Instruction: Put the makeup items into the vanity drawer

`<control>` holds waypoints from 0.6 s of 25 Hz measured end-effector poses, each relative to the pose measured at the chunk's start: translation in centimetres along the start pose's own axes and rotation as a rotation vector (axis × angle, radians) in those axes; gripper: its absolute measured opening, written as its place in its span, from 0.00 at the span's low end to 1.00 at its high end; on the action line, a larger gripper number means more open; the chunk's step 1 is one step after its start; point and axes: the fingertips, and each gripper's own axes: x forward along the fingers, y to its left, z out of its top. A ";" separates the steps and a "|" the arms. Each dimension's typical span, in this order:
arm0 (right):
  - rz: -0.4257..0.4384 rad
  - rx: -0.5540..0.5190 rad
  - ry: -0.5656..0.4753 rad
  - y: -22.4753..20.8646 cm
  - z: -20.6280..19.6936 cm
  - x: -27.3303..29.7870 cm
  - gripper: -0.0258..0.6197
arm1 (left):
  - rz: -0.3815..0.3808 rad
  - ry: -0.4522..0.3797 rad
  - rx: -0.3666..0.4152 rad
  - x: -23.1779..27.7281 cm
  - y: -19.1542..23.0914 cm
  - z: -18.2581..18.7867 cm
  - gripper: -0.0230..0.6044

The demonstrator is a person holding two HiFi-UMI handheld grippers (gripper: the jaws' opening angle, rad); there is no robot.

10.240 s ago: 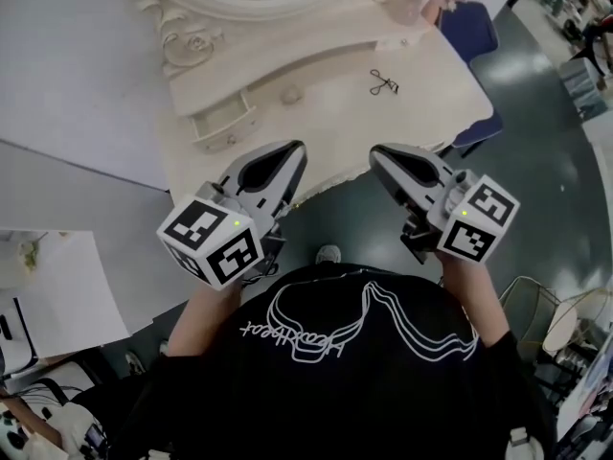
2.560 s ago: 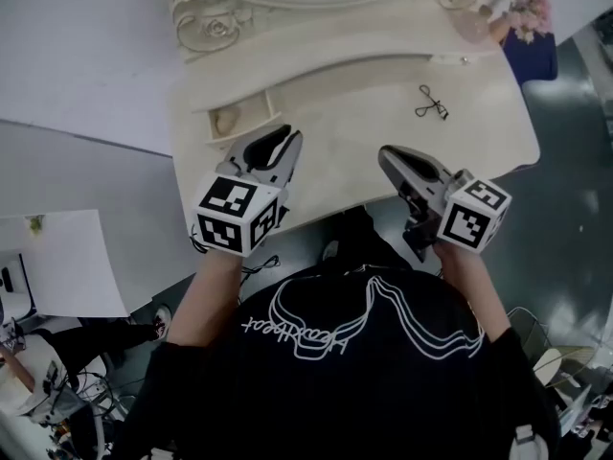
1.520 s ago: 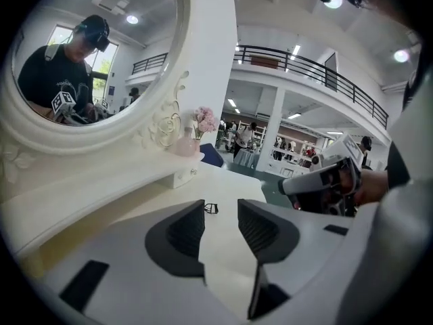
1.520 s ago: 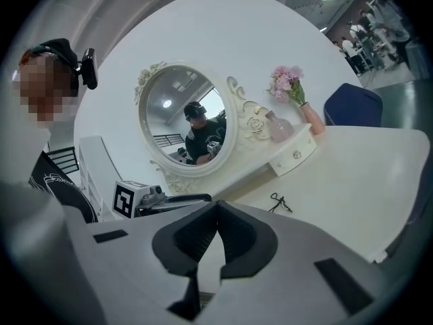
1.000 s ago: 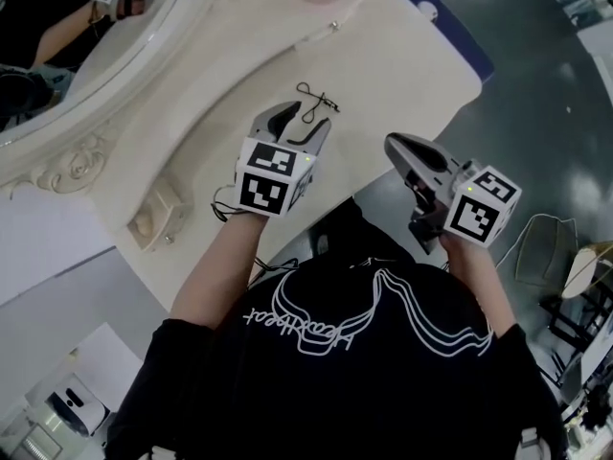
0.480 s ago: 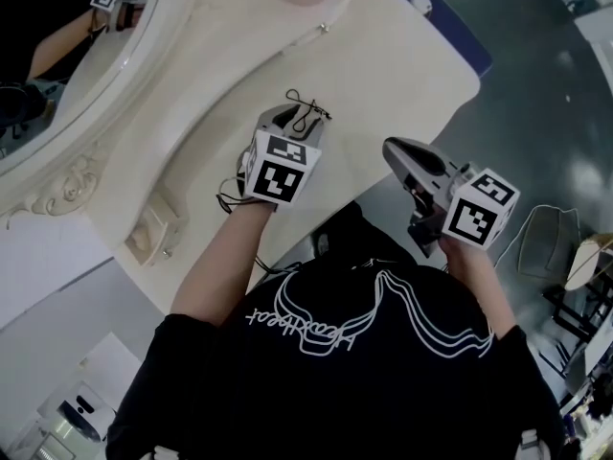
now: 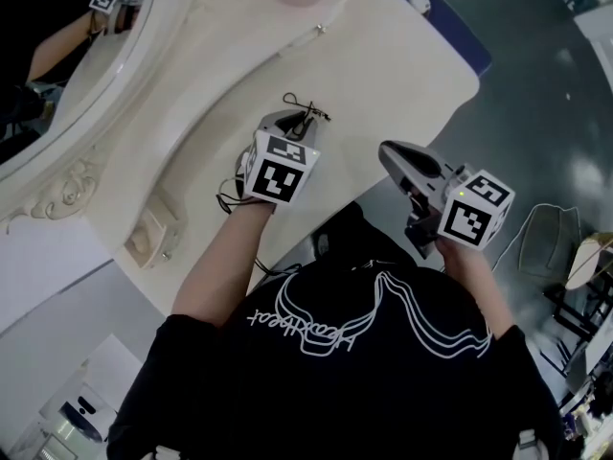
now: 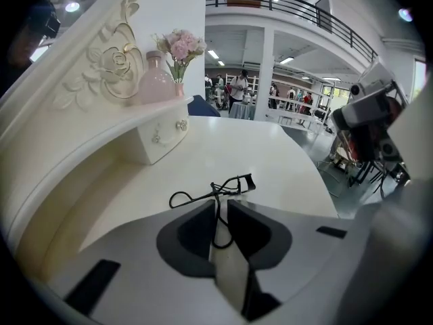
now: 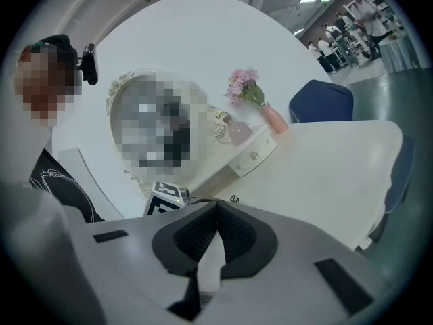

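Two grippers in frame, a hand on each. The left gripper (image 7: 293,123) is down on the white counter (image 7: 393,56) over the eyelash curler (image 7: 306,113). Its jaws are closing to a narrow gap with one thin handle loop of the curler running down between them, and the pads look to touch that loop on both sides. In the left gripper view the curler (image 8: 218,188) lies flat on the counter (image 8: 284,154) just ahead of the left gripper (image 8: 221,204). Its long axis runs roughly left to right across the view, slightly tilted. The curved clamp head points right and a bit away, and the second handle loop sticks out to the left of the jaw tips. The right gripper (image 7: 387,151) hangs off the counter's front edge, well apart from the curler. In its own view the right gripper (image 9: 216,203) has its jaws closed tip to tip with nothing between them. A small drawer (image 7: 146,241) sits at the counter's left back, well apart from the curler, and whether it holds anything can't be told. Another small drawer with a knob (image 8: 162,137) is shut, under the shelf with a pink bottle (image 8: 155,80) and a vase of pink flowers (image 8: 178,49). The mirror (image 7: 67,46) runs along the counter's back.
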 end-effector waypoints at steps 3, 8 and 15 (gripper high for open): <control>-0.002 0.004 0.000 -0.2 -0.2 -0.1 0.05 | -0.001 -0.011 0.001 0.1 0.0 0.3 0.12; 0.001 0.005 0.003 -0.1 -0.3 0.0 0.05 | 0.010 -0.012 -0.013 0.1 0.3 0.5 0.10; 0.012 -0.004 0.003 0.6 -0.3 0.0 0.05 | 0.027 -0.016 -0.046 -0.7 0.5 0.3 0.07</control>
